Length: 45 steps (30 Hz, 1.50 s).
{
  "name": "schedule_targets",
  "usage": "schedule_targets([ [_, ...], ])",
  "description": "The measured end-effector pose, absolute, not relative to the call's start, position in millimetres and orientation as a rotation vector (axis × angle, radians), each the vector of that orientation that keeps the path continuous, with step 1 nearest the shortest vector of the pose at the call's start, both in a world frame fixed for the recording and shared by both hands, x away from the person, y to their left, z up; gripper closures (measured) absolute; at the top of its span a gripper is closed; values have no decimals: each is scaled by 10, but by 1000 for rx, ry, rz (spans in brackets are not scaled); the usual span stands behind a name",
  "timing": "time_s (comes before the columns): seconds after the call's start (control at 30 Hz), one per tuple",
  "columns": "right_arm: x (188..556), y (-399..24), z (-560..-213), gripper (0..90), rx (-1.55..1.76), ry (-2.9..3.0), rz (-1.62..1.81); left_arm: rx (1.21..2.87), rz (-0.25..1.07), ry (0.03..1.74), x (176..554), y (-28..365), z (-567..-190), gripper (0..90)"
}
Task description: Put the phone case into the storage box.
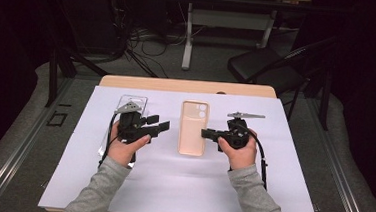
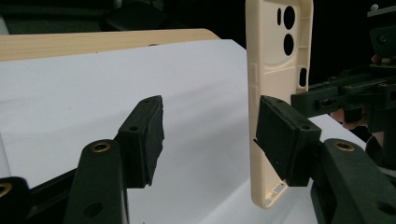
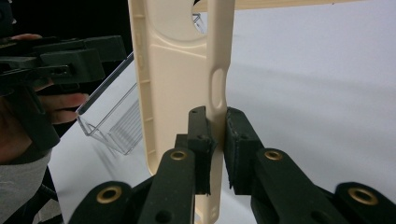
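Dark surroundings with cables on the floor, a second table's legs and a black folding chair (image 1: pixel 269 66) are seen beyond a wooden table (image 1: pixel 187 86), most of which is covered by a large white sheet (image 1: pixel 180 185). Two grey-sleeved forearms are brought in from the near edge, each hand wrapped around a black gripper. At the middle of the sheet a beige phone case (image 1: pixel 193 128) is seen, its camera cut-outs at the far end and its hollow inner side shown in both gripper views. The case's right long edge is pinched between the jaws of the right gripper (image 3: pixel 215 149), whose pads are pressed together on the thin side wall just below a small oval slot. The left gripper (image 2: pixel 210 135) is held at the case's left side with its jaws spread; one pad (image 2: pixel 280 140) lies just beside or against the case's edge, while the other pad (image 2: pixel 142 137) stands well apart over bare paper, so nothing is clamped by it. A clear plastic case (image 1: pixel 125 119) is seen lying under and beyond the left hand (image 1: pixel 123 149), near the sheet's left side and apart from the beige one. The right hand (image 1: pixel 240 152) is held close beside the beige case.
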State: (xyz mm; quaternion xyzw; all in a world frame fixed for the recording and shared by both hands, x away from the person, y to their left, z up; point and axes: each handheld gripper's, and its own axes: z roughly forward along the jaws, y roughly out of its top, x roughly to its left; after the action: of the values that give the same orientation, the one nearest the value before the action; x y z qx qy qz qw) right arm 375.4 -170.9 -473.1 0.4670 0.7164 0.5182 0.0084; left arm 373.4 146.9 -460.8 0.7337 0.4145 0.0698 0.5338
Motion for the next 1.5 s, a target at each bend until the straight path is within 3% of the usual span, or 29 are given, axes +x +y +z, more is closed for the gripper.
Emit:
schedule_targets([
  [0.23, 3758, -1689, -4744, 819, 1447, 2234, 1585, 1818, 175, 966, 3786, 1358, -4591, 397],
  [0.43, 3766, -1698, -4746, 818, 1448, 2222, 1582, 1863, 199, 970, 3898, 1398, -4594, 320],
  [0.83, 3786, -1700, -4752, 818, 1436, 2199, 1592, 1887, 271, 963, 3965, 1508, -4384, 259],
  [1.27, 3796, -1707, -4756, 817, 1427, 2188, 1578, 1910, 190, 950, 4105, 1431, -4235, 142],
  [1.5, 3799, -1711, -4753, 817, 1427, 2194, 1582, 1974, 298, 881, 4106, 1357, -4159, 140],
])
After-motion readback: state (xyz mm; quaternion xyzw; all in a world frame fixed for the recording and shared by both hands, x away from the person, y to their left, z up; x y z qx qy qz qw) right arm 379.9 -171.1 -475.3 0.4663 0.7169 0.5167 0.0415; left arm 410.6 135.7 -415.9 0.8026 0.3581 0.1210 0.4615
